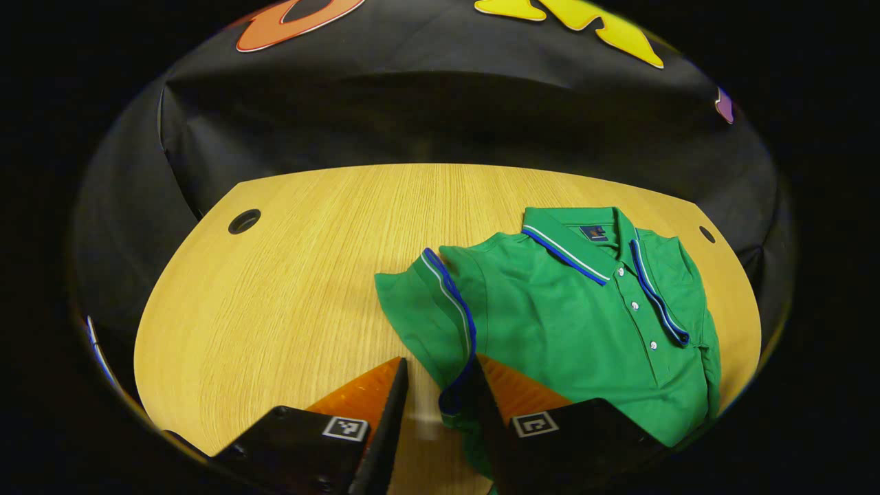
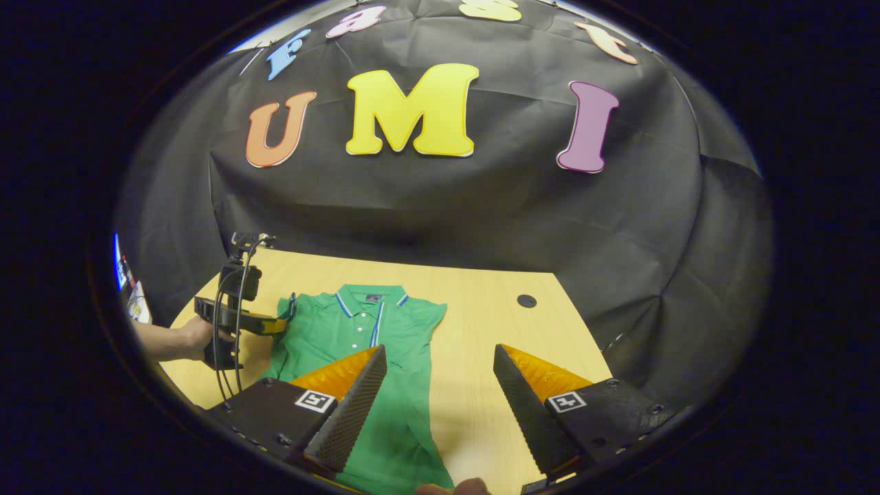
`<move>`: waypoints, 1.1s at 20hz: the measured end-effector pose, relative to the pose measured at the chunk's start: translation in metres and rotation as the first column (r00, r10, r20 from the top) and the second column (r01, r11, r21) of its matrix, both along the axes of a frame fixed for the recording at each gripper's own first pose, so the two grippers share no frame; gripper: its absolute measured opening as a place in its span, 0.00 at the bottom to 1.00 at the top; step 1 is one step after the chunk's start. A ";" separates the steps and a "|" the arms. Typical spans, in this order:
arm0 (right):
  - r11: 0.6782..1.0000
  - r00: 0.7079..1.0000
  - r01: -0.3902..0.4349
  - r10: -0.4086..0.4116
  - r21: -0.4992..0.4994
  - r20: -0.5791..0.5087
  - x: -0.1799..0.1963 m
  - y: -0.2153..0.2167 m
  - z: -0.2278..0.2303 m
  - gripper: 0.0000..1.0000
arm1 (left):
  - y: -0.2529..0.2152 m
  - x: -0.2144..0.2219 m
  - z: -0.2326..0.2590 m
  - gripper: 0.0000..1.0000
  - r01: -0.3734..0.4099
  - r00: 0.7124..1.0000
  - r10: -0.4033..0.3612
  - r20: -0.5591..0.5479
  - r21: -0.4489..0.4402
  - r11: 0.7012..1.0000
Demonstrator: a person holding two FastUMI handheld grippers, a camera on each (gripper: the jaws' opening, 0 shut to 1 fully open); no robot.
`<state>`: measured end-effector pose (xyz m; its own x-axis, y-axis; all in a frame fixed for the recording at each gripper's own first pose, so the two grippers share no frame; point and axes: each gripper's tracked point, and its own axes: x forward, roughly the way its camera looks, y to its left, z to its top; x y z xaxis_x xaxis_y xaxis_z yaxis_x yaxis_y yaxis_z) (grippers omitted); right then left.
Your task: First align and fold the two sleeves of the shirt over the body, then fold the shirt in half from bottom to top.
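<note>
A green polo shirt (image 1: 577,323) with blue-and-white trim lies face up on the wooden table (image 1: 275,309), collar toward the far wall. In the left gripper view one sleeve (image 1: 419,309) is raised and turned toward the body. Its trimmed cuff hangs between the fingers of my left gripper (image 1: 440,361), against the right-hand finger, and table shows in the narrow gap. In the right gripper view a hand (image 2: 185,338) holds that left gripper (image 2: 275,320) at the shirt's (image 2: 344,330) left shoulder. My right gripper (image 2: 438,352) hovers wide open over the shirt's right side, holding nothing.
Round cable holes sit in the tabletop at the far left (image 1: 244,221) and far right (image 1: 707,234), the latter also in the right gripper view (image 2: 526,300). The black cloth wall closes in behind the table. Bare wood lies left of the shirt.
</note>
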<state>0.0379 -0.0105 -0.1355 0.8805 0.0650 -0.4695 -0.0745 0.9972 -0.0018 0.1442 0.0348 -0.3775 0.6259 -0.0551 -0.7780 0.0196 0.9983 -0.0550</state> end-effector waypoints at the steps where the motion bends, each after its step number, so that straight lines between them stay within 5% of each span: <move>1: 1.000 1.000 -0.004 0.004 0.000 -0.003 0.001 0.001 -0.001 0.96 | 0.000 0.001 0.000 0.45 -0.009 1.000 0.009 0.005 -0.003 1.000; 3: 1.000 1.000 -0.006 0.006 -0.001 -0.009 -0.001 0.001 -0.004 0.96 | 0.003 0.001 0.003 0.17 -0.012 1.000 0.012 0.011 0.006 1.000; 5: 1.000 1.000 -0.010 0.010 -0.010 -0.001 -0.002 0.001 -0.002 0.96 | 0.004 0.006 0.017 0.07 -0.020 0.999 0.020 0.043 0.013 1.000; 9: 1.000 1.000 -0.012 0.012 0.017 0.003 -0.004 0.004 0.000 0.95 | -0.021 0.015 0.059 0.06 -0.037 0.992 0.042 0.122 -0.043 0.998; 14: 0.999 1.000 -0.011 0.010 0.036 0.016 -0.009 0.004 0.006 0.96 | -0.103 0.016 0.116 0.07 0.121 0.971 -0.092 0.221 -0.121 0.985; 16: 0.999 1.000 -0.005 0.004 0.043 0.028 -0.013 0.002 0.009 0.96 | -0.120 0.012 0.135 0.12 0.157 0.960 -0.120 0.252 -0.132 0.979; 17: 0.999 0.999 -0.002 0.001 0.046 0.033 -0.014 0.001 0.011 0.96 | -0.127 0.008 0.145 0.23 0.176 0.953 -0.133 0.272 -0.139 0.974; 20: 0.998 0.999 -0.002 0.000 0.058 0.044 -0.021 0.002 0.015 0.96 | -0.121 0.001 0.168 1.00 0.164 0.939 -0.123 0.321 -0.103 0.981; 22: 0.998 0.999 -0.009 0.005 0.063 0.054 -0.026 0.005 0.018 0.96 | -0.112 -0.009 0.182 1.00 0.141 0.936 -0.101 0.336 -0.095 0.985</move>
